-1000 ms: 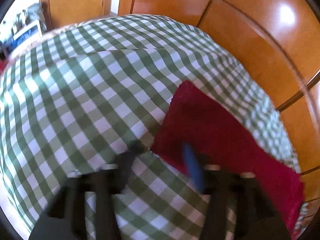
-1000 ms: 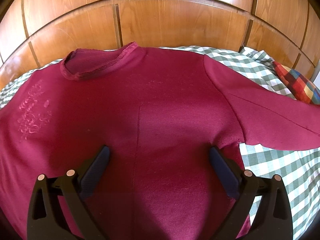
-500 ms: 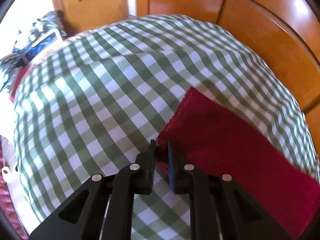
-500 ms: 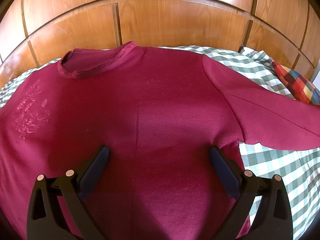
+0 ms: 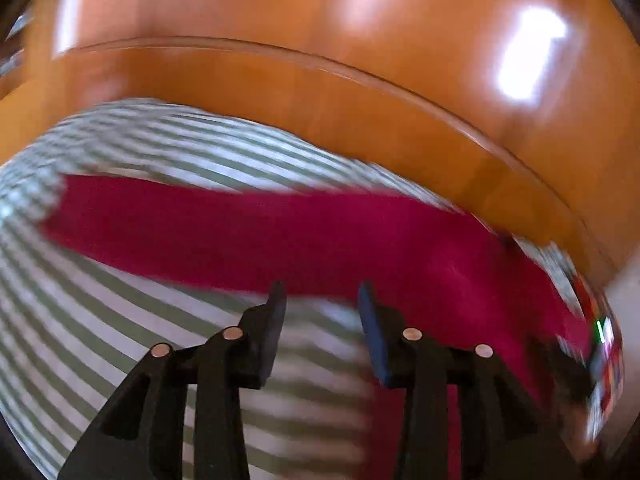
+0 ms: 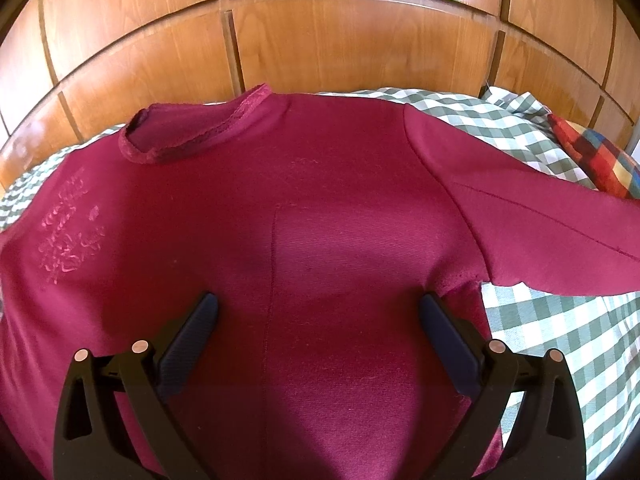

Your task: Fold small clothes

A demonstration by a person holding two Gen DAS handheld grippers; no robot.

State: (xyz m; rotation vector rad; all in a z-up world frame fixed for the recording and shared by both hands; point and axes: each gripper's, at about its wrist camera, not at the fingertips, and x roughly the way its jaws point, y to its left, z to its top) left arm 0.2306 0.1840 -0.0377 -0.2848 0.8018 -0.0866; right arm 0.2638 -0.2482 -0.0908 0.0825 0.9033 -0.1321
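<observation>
Left wrist view, heavily blurred: the left gripper (image 5: 322, 294) has its fingers (image 5: 274, 320) partly apart and opening, with nothing between them. Just beyond the tips, a sleeve (image 5: 248, 236) of the dark red sweater lies stretched across the green checked bedspread (image 5: 80, 320), running from far left to near right. A wooden headboard (image 5: 320, 60) rises behind the bed.

Right wrist view, sharp: the right gripper (image 6: 318, 308) hovers with fingers (image 6: 192, 332) spread wide and empty over the sweater (image 6: 320, 240). The sweater lies flat on the bedspread (image 6: 560, 340), collar (image 6: 192, 136) toward the headboard (image 6: 320, 40), its other sleeve (image 6: 540, 232) reaching right. A multicoloured plaid cushion (image 6: 596, 156) sits far right.
</observation>
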